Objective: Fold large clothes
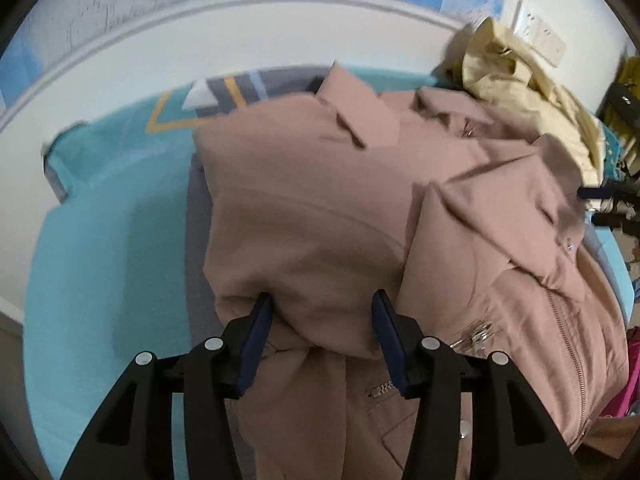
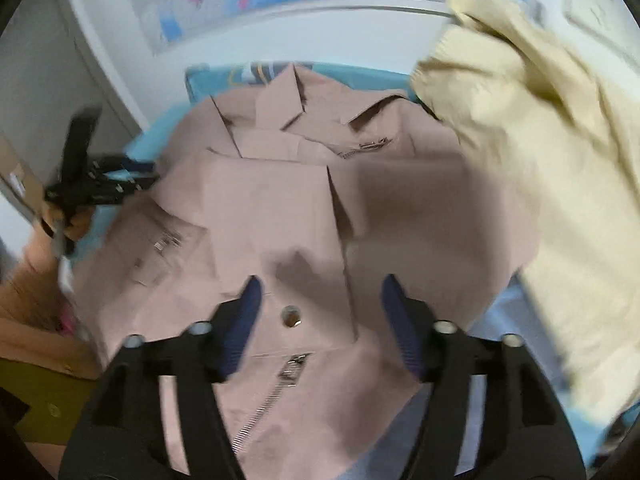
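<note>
A dusty-pink zip jacket (image 1: 320, 200) lies partly folded on the teal bed sheet (image 1: 100, 248), collar toward the wall. My left gripper (image 1: 322, 312) stands at its left side with a bunched fold of pink cloth lying loosely between the parted blue pads (image 1: 256, 332). In the right wrist view the same jacket (image 2: 280, 208) fills the middle, and my right gripper (image 2: 320, 292) hangs open just above it, over a metal snap (image 2: 291, 316) and a zip (image 2: 292, 368), with nothing between its fingers. The left gripper (image 2: 138, 172), blurred, shows at the jacket's left edge, held by a hand (image 2: 68, 220).
A crumpled cream garment (image 1: 520, 80) (image 2: 540, 160) lies beside the jacket on the right. A white bed frame (image 1: 240, 40) and a map-covered wall stand behind, with a wall socket (image 1: 540, 34). Magenta cloth (image 1: 634, 360) shows at the far right edge.
</note>
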Motion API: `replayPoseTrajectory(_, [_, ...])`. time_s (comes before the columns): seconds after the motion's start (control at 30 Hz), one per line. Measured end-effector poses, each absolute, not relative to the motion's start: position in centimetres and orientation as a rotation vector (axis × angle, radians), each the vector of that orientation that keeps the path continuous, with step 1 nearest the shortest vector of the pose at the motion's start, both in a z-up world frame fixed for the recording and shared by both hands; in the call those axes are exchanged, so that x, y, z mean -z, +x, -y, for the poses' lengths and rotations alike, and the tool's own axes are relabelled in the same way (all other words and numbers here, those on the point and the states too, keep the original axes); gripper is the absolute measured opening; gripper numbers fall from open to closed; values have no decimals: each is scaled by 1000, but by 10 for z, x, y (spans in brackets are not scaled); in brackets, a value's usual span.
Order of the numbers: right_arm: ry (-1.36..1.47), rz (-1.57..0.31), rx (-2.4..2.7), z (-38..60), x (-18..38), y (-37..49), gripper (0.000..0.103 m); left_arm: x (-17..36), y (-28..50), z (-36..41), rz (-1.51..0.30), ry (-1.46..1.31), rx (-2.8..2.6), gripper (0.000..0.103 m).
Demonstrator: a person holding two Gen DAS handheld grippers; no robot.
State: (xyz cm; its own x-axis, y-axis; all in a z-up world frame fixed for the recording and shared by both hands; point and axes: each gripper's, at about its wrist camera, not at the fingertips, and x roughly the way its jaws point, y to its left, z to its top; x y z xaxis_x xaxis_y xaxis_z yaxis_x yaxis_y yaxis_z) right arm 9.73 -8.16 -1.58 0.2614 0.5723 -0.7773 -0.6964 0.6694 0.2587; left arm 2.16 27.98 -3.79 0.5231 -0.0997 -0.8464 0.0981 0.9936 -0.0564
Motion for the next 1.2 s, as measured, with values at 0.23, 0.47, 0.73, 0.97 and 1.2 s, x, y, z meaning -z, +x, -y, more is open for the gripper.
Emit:
replayPoseTrajectory(0.23, [-44,-968,-813,75,50,87,72,30,58,-283,-1008,46,58,63])
replayPoseTrajectory(0.47, [-187,-898,-828,61,14,84,3,59,78,-264,-1019,165,25,36])
replayPoseTrajectory(0.73, [-306,-749,-668,106,-48,102,4,50,81,-288,-933,93,-163,5])
replayPoseTrajectory(0.97, [-292,-1004,-674,107,35,115,11,67,74,-300,-950,53,-179,8])
replayPoseTrajectory(1.2, [-196,-779,-741,113,-35,93,63,39,49,-292,-847,25,-83,37])
